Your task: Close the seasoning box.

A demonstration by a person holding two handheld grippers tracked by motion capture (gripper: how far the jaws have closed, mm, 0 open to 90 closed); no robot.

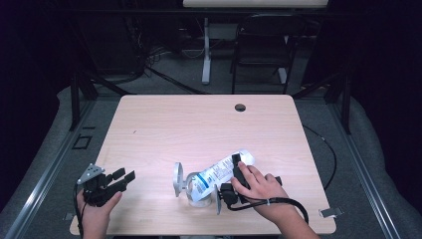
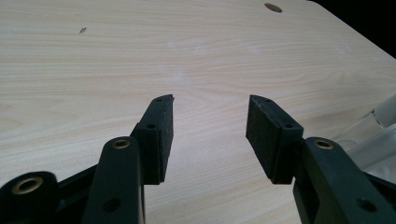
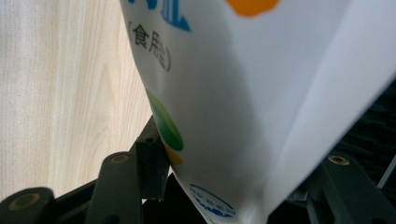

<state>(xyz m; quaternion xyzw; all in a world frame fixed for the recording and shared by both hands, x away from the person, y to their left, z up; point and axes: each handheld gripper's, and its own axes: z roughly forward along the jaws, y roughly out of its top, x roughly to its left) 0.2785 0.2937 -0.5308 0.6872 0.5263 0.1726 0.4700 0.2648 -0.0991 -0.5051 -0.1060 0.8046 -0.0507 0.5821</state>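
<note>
A white bag with blue print (image 1: 219, 172) lies tilted across the near middle of the table. Its lower end is over a clear jar (image 1: 198, 193), whose round lid (image 1: 177, 179) stands open to the left. My right gripper (image 1: 239, 169) is shut on the bag's upper part. In the right gripper view the bag (image 3: 243, 93) sits between the jaws of that gripper (image 3: 233, 186). My left gripper (image 1: 122, 178) rests open at the near left corner, apart from the jar. The left gripper (image 2: 210, 123) has bare table between its pads, with the clear jar (image 2: 380, 135) at the right edge.
The wooden table (image 1: 199, 124) has a cable hole (image 1: 240, 107) near its far edge and a small dark mark (image 1: 134, 132) at the left. A black chair (image 1: 261, 45) and a white desk leg (image 1: 206, 55) stand on the floor beyond the table.
</note>
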